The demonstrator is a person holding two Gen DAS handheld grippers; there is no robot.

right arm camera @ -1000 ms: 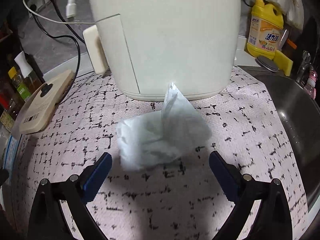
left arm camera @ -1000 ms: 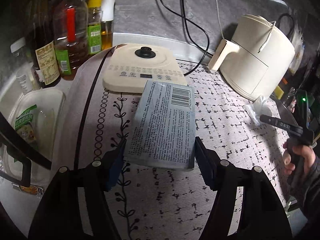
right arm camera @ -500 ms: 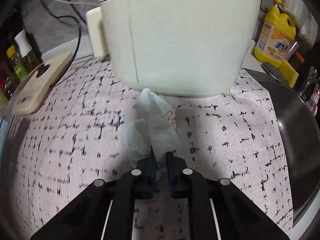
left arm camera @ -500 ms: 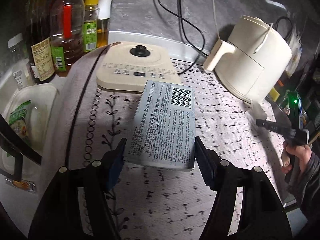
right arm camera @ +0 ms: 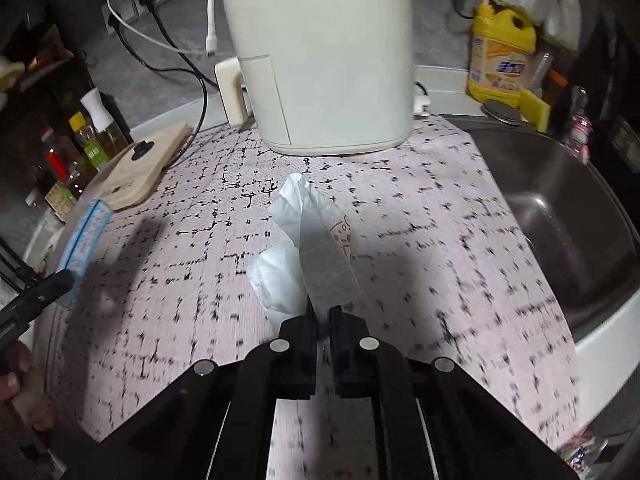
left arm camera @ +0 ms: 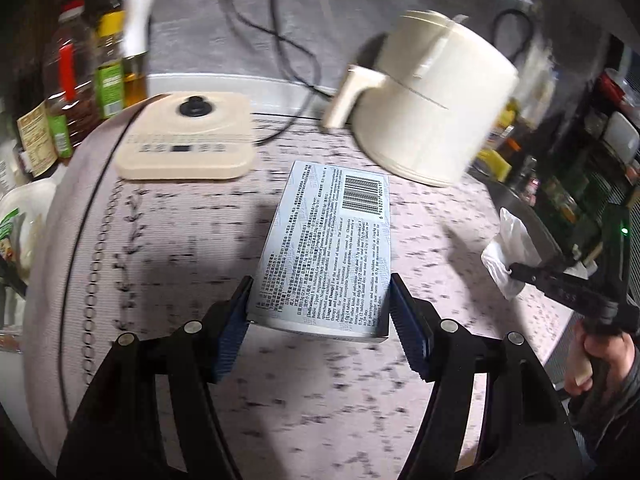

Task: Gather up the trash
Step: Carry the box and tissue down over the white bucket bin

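Counter (left arm camera: pixel 168 272) with a pink patterned mat fills both views. On it, a cream air fryer (right arm camera: pixel 320 52) at the back, a steel sink (right arm camera: pixel 560 232) to the right, a flat cream induction cooker (left arm camera: pixel 186 144) to the left, oil bottles (left arm camera: pixel 76 80) behind that.

Two trash items, both off the mat. Left tongs (left arm camera: pixel 320 312) are clamped on a pale blue printed carton (left arm camera: pixel 328 252) by its near end — barcode end sticks out forward, unsupported. Right tongs (right arm camera: pixel 322 312) are pinched nearly together on a crumpled white tissue (right arm camera: pixel 304 256), which stands up above the fingers, held only by its lower edge.

No bin visible in either view, so drop-off spot cannot be told.

Risks: carton is gripped at one end only — a fast swing could pivot or slide it out of the pads. Tissue is thin and floppy; it may tear or slip from the narrow pinch. Both views show motion blur, so the tongs are likely moving quickly, and the air fryer and cables sit close to any sweep.
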